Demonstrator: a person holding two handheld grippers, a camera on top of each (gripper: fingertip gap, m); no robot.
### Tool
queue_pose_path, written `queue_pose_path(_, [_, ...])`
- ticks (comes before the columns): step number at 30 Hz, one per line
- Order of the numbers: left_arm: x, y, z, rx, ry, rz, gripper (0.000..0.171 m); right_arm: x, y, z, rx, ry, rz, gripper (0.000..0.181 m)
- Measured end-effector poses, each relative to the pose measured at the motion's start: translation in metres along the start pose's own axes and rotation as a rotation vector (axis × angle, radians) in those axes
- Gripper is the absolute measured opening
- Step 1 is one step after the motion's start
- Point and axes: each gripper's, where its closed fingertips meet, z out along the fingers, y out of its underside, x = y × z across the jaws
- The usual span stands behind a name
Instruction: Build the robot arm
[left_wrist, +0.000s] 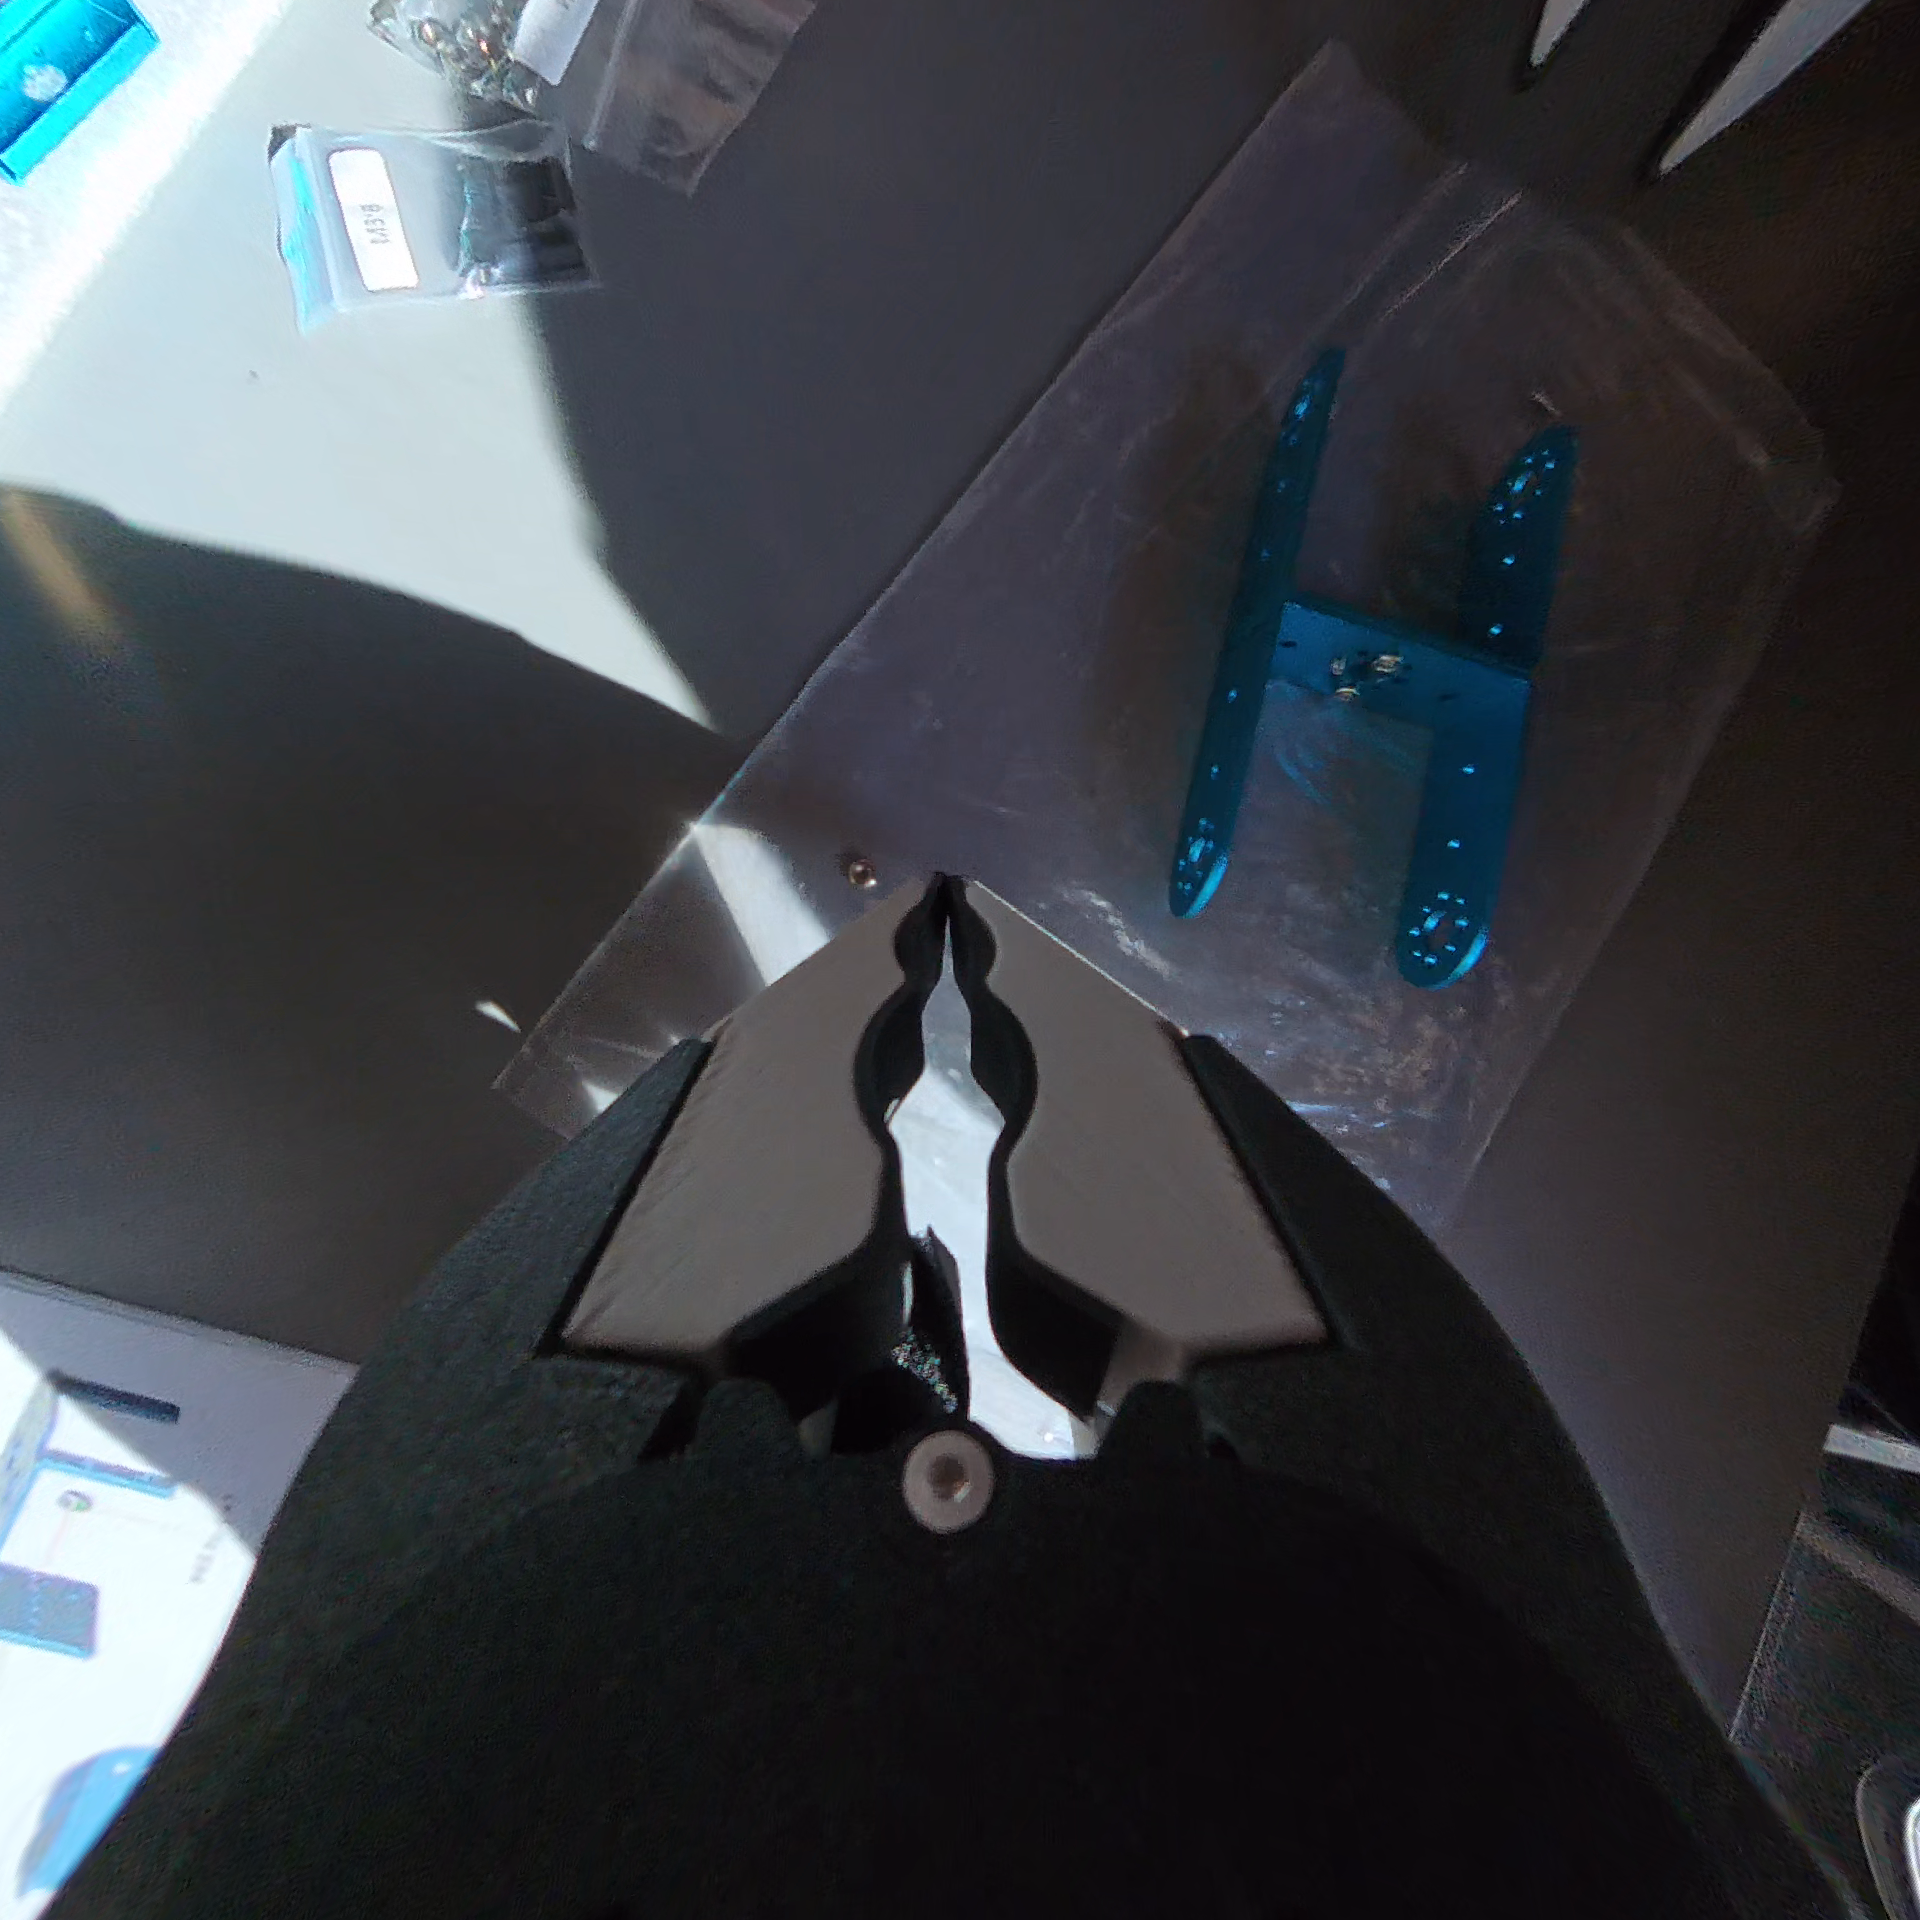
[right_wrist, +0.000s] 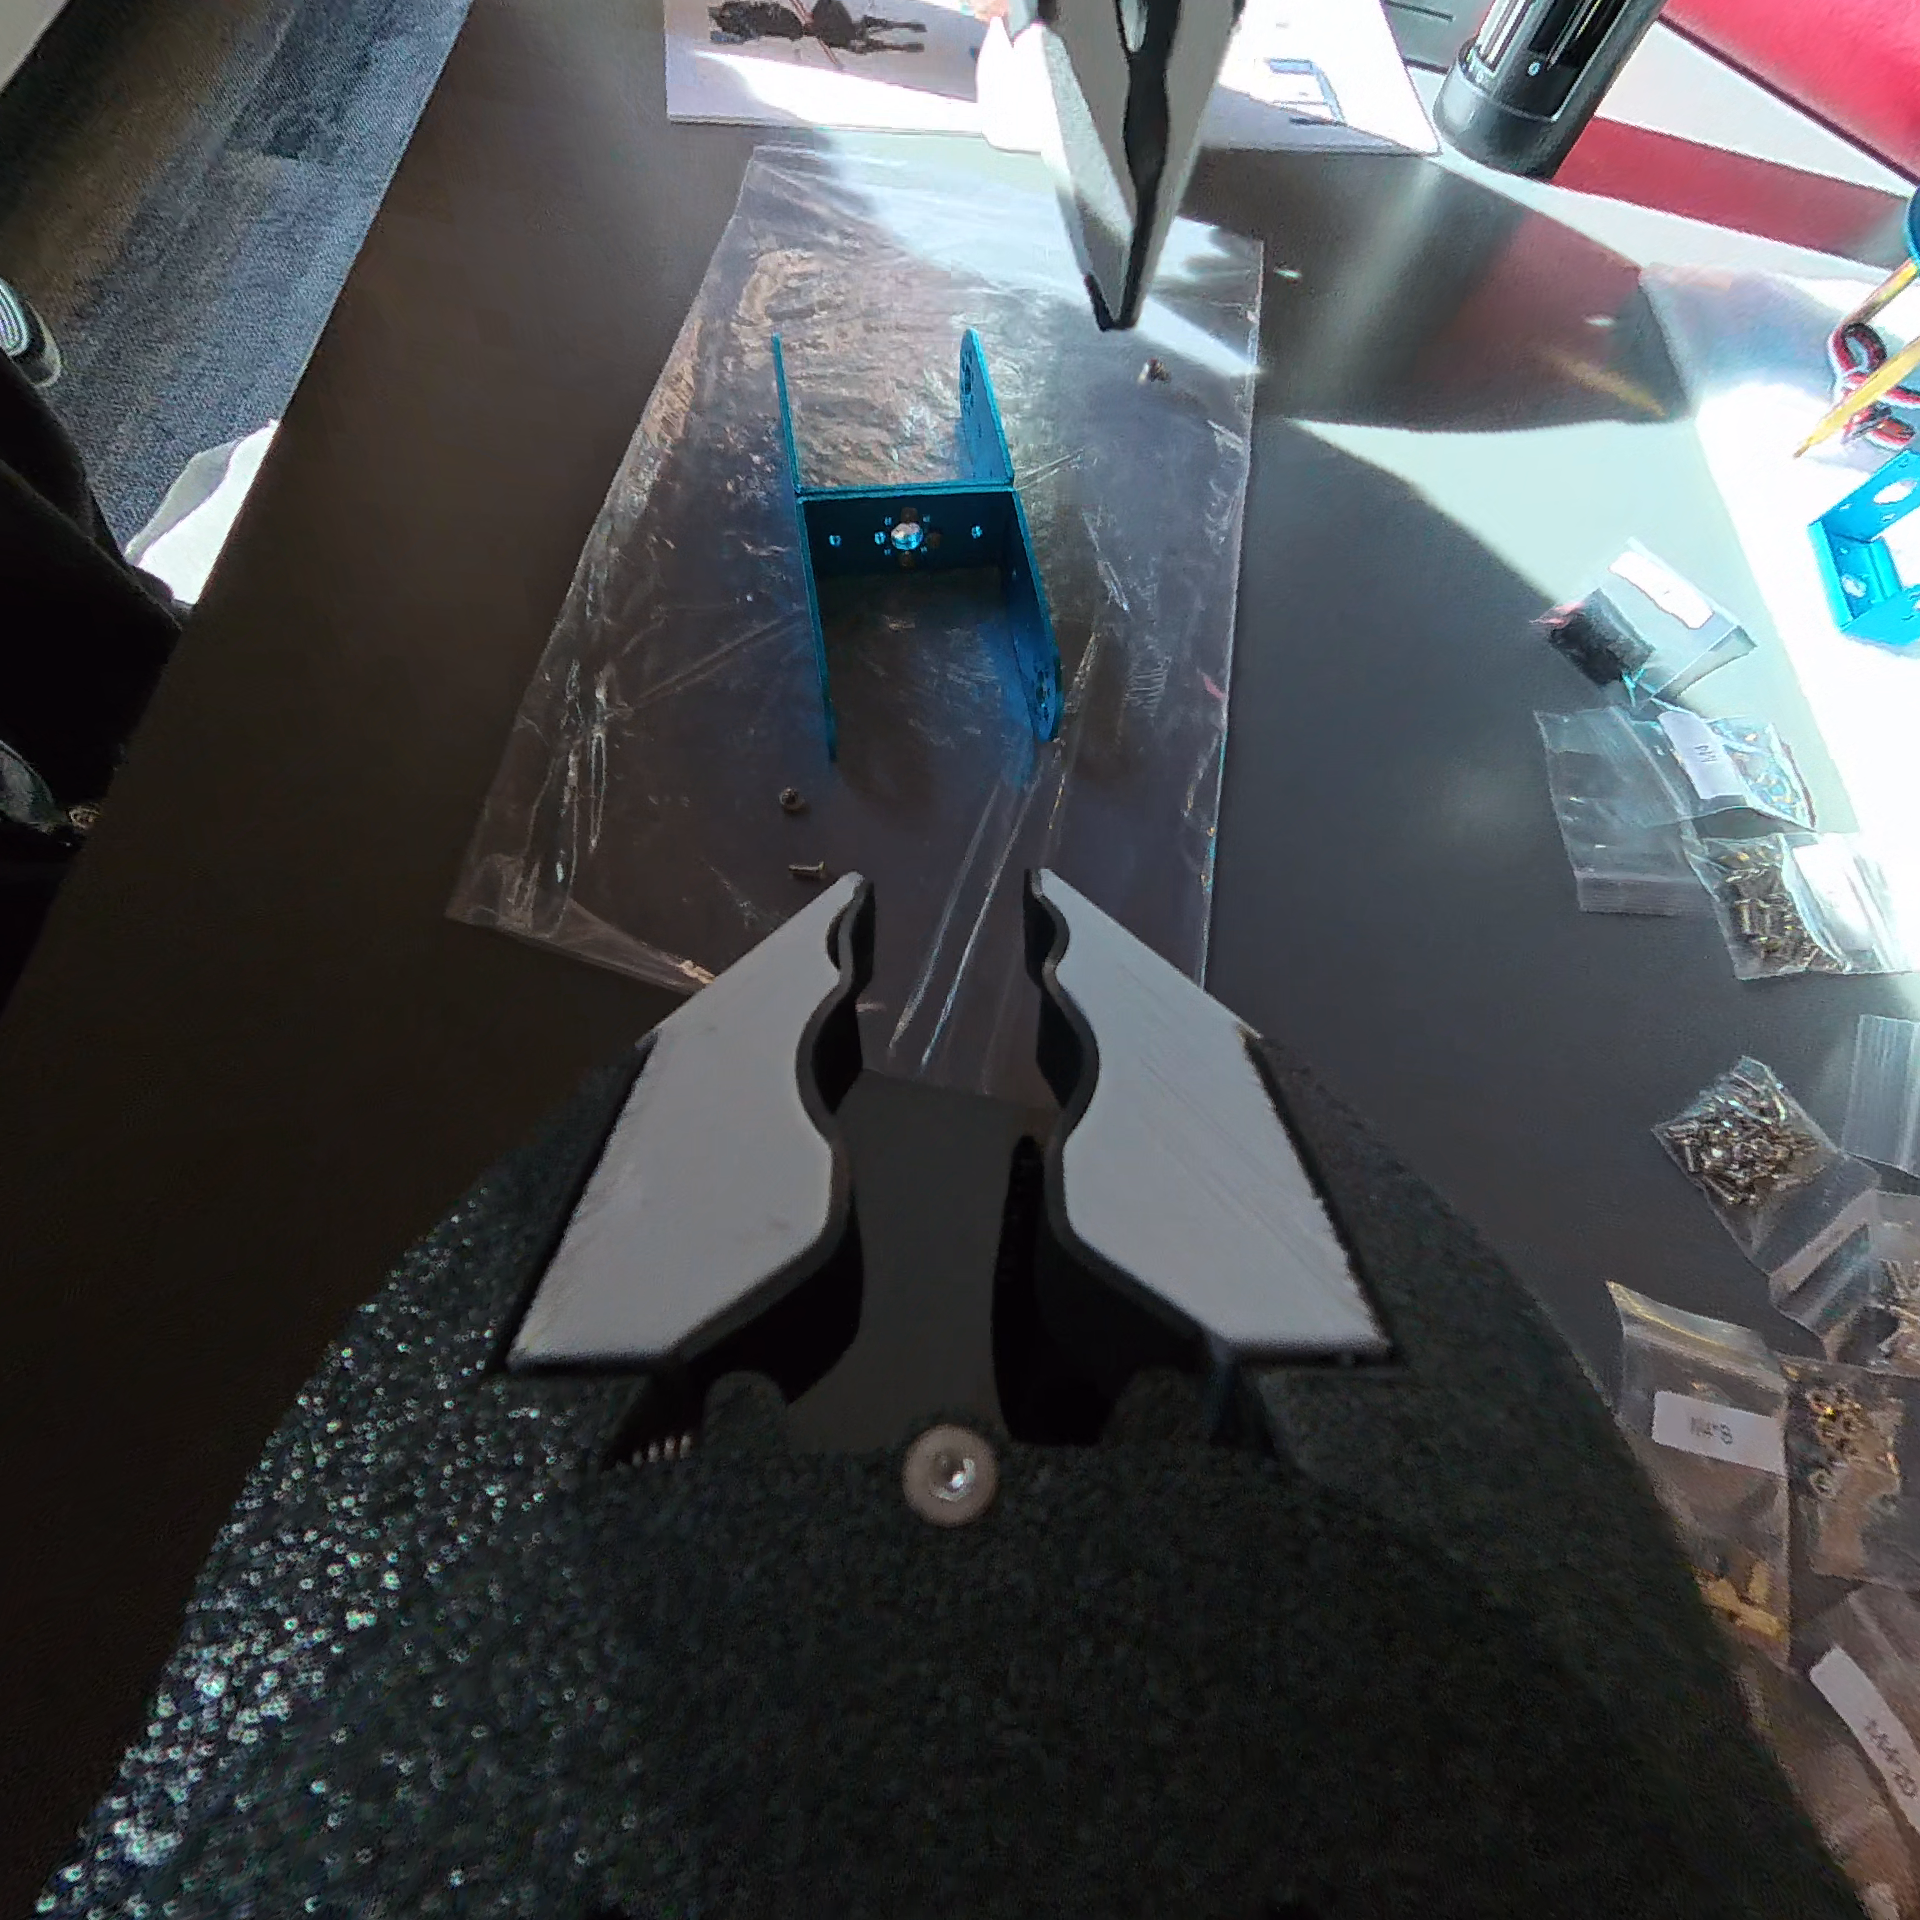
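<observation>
A blue H-shaped metal bracket (left_wrist: 1371, 675) lies on a clear plastic sheet (left_wrist: 1039, 675) on the dark table. In the right wrist view the bracket (right_wrist: 914, 540) sits at the middle of the sheet (right_wrist: 727, 727). My left gripper (left_wrist: 945, 883) is shut and empty, its tips just above the sheet's edge beside a small screw (left_wrist: 858, 871). It also shows in the right wrist view (right_wrist: 1117, 312), tips down near a loose screw (right_wrist: 1153, 369). My right gripper (right_wrist: 945, 894) is open and empty over the sheet's near end, close to two small screws (right_wrist: 800, 868).
Several small clear bags of screws (right_wrist: 1766, 914) lie at the right, with a blue metal frame (right_wrist: 1870, 582) and a black cylinder (right_wrist: 1538, 73). Printed sheets (right_wrist: 831, 52) lie at the far end. More bags (left_wrist: 416, 218) and a blue part (left_wrist: 62, 73) lie at the left view's top. Spacing between my two grippers at the tips: around 20 cm.
</observation>
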Motion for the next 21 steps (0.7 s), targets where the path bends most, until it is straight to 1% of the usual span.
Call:
queue_pose_path(2, [0.005, 0.002, -0.008, 0.042, -0.023, -0.004, 0.000, 0.001, 0.001, 0.001, 0.000, 0.000, 0.005, 0.027])
queue_pose_path(4, [-0.007, 0.005, -0.012, 0.043, -0.120, -0.017, 0.003, 0.001, 0.002, 0.004, -0.004, -0.010, 0.018, 0.028])
queue_pose_path(5, [-0.011, 0.007, -0.011, 0.025, -0.144, -0.023, 0.016, 0.001, 0.003, 0.005, -0.007, -0.011, 0.019, 0.028])
queue_pose_path(6, [-0.015, 0.007, -0.009, 0.013, -0.152, -0.039, 0.021, 0.001, 0.005, 0.006, -0.012, -0.015, 0.021, 0.027])
queue_pose_path(8, [-0.017, 0.003, -0.004, 0.012, -0.134, -0.061, 0.021, 0.000, 0.007, 0.007, -0.023, -0.017, 0.021, 0.027])
queue_pose_path(10, [-0.022, 0.001, -0.001, -0.002, -0.136, -0.061, 0.016, -0.001, 0.007, 0.007, -0.028, -0.014, 0.012, 0.027])
queue_pose_path(14, [-0.021, -0.002, 0.004, -0.038, -0.112, -0.030, 0.013, 0.000, 0.007, 0.004, -0.030, -0.011, 0.008, 0.027])
queue_pose_path(19, [-0.019, 0.003, 0.011, -0.117, -0.097, 0.001, 0.013, -0.002, 0.010, 0.004, -0.040, -0.020, 0.009, 0.027])
queue_pose_path(21, [-0.019, 0.003, 0.013, -0.126, -0.093, 0.007, 0.011, -0.003, 0.012, 0.005, -0.051, -0.024, 0.002, 0.027])
